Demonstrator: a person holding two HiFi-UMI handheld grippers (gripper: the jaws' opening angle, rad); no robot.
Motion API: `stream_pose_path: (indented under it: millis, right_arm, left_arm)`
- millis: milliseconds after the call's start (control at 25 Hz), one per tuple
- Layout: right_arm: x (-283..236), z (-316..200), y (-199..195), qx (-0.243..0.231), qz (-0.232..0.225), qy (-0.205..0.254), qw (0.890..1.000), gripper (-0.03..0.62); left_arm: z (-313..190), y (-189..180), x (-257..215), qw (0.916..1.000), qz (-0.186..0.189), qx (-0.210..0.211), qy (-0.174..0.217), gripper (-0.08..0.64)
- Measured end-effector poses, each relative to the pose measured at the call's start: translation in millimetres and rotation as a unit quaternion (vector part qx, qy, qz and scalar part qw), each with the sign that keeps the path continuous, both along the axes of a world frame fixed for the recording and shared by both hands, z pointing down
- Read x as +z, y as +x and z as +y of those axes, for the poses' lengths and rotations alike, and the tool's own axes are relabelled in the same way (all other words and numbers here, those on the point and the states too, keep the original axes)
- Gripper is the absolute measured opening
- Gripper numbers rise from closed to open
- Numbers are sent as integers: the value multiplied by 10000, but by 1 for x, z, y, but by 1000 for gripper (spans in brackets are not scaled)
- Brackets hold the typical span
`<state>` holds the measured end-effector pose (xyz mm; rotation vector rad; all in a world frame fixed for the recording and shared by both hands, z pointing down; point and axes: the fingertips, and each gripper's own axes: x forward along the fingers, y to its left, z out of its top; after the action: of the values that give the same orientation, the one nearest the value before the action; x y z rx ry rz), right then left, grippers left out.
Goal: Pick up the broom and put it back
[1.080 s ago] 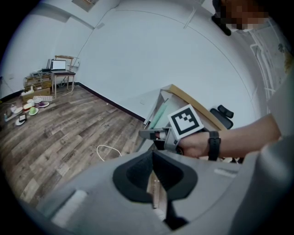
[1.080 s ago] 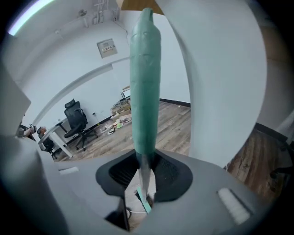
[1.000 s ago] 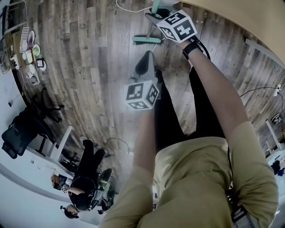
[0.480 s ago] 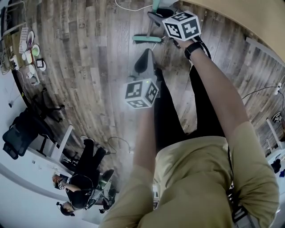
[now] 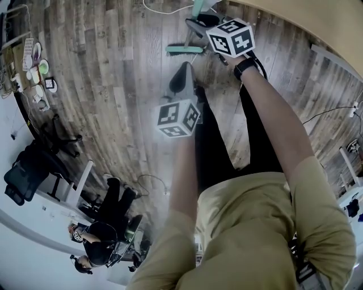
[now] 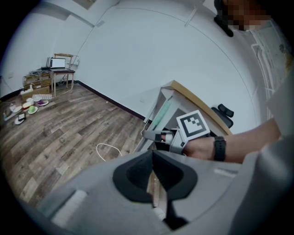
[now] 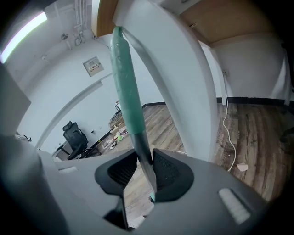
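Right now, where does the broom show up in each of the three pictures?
Head view: broom at top centre, head on the floor.
Left gripper view: centre, its green handle beside the table leg.
Right gripper view: handle runs from the top down into the right gripper.
Shared landmark: the wood-topped table.

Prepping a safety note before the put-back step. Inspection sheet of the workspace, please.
Surface: wood plank floor.
Job's things: broom upright, green head down at the floor, handle beside the white desk panel.
Clutter: dishes on the floor at the far left.
Grippers: right gripper closed on the broom's dark shaft, below the green grip; left gripper shut, nothing in it.
Cables: white cable on the floor near the broom; another cable near the seated people.
Surroundings: seated people, office chair, white walls.
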<state>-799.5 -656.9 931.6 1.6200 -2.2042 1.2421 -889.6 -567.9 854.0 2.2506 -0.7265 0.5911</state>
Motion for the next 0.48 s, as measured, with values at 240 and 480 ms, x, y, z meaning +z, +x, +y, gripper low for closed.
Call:
stream_pose_path:
  millis: [240,480]
  right_arm:
    - [12,7,3,-100,42,-257,9996,154]
    - [22,15,4,-35,59,-375,9993,250]
  left_arm:
    - [2,-1,2,10000,-14,-3,-41,0]
    - [3,-4,4,10000,-17,-14,-37,0]
